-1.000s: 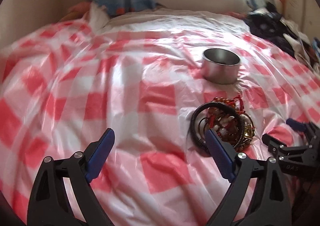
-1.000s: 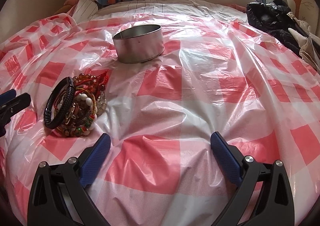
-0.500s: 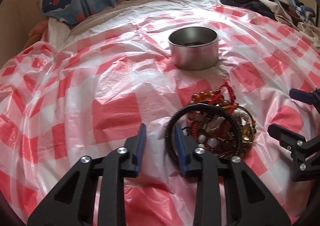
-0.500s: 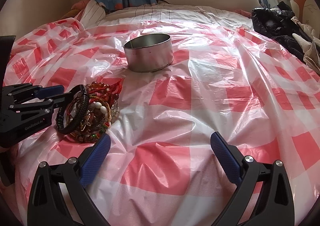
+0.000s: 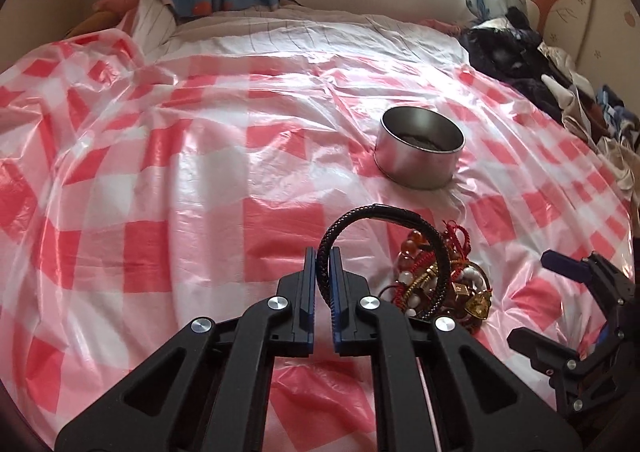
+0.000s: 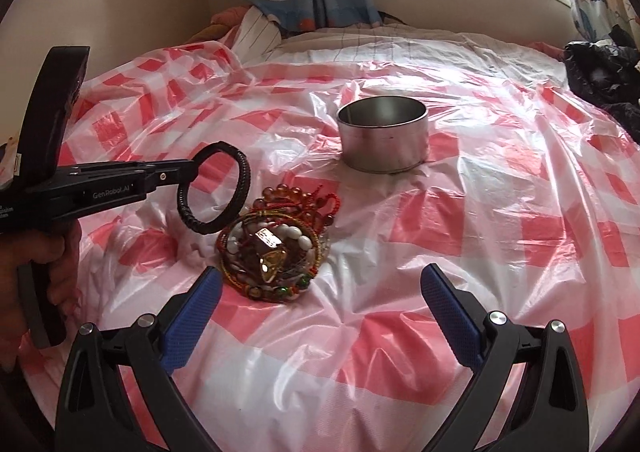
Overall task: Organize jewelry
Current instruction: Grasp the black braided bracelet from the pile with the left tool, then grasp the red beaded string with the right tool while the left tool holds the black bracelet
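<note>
Left gripper (image 5: 323, 272) clamped the black braided bracelet (image 5: 384, 248); the steel tin (image 5: 420, 148) sat beyond, toward upper right. Right gripper (image 6: 320, 300) gaped empty.

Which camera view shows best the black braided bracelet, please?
The right wrist view: there the whole ring of the black braided bracelet shows, lifted above the pile of beaded jewelry in the left gripper. The left wrist view shows only its arc; the jaws hide the gripped part.
</note>
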Tool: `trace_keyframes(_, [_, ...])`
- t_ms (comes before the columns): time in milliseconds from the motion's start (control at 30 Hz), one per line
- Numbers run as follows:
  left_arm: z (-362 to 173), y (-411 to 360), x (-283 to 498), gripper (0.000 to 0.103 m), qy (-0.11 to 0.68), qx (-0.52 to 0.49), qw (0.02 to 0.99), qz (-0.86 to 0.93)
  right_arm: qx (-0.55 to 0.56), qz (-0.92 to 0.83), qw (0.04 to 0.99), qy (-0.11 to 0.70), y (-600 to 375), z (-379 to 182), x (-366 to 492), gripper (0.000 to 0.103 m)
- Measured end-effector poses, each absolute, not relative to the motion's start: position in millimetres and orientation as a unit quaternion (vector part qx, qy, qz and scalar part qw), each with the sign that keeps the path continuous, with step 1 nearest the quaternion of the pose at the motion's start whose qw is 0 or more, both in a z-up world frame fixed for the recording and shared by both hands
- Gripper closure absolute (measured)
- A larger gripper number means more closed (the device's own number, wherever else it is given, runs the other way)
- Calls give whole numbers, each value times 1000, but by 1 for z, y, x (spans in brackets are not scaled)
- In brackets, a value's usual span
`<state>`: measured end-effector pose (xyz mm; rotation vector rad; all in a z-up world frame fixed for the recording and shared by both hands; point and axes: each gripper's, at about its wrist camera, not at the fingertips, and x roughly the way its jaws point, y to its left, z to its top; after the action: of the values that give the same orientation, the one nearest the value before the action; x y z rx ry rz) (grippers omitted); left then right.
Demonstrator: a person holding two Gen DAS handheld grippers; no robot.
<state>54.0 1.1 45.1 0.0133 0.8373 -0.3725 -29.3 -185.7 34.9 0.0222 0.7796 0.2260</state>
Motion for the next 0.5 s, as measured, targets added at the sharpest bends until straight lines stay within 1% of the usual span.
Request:
trace_keyframes(67, [47, 4, 55, 97, 402, 2, 899, -173, 20, 138, 912, 385, -182, 37, -21, 10])
trace_keyframes(100, [48, 5, 56, 97, 401, 0, 900, -170, 21, 148, 910, 387, -179, 37, -18, 18])
trace_keyframes(133, [49, 7, 56, 97, 400, -4, 901, -168, 25, 162, 905, 392, -177, 38, -13, 32])
trace_keyframes(200, [50, 11, 57, 97, 399, -10, 903, -162, 49, 191, 892, 406, -176, 36, 2, 42])
trace_keyframes(267, [51, 15, 59, 97, 397, -18, 904, -157, 68, 202, 884, 417, -178, 34, 18, 45])
trace_keyframes(367, [54, 20, 60, 97, 395, -25, 906, -152, 79, 205, 876, 430, -180, 28, 36, 55])
trace_keyframes(400, [54, 20, 60, 97, 395, -25, 906, -152, 82, 207, 873, 434, -181, 26, 40, 60])
trace_keyframes(467, [54, 19, 60, 97, 395, -23, 906, -152, 78, 200, 872, 440, -181, 23, 47, 63])
trace_keyframes(500, [54, 18, 61, 97, 395, -22, 906, -152, 73, 195, 873, 441, -181, 21, 49, 68])
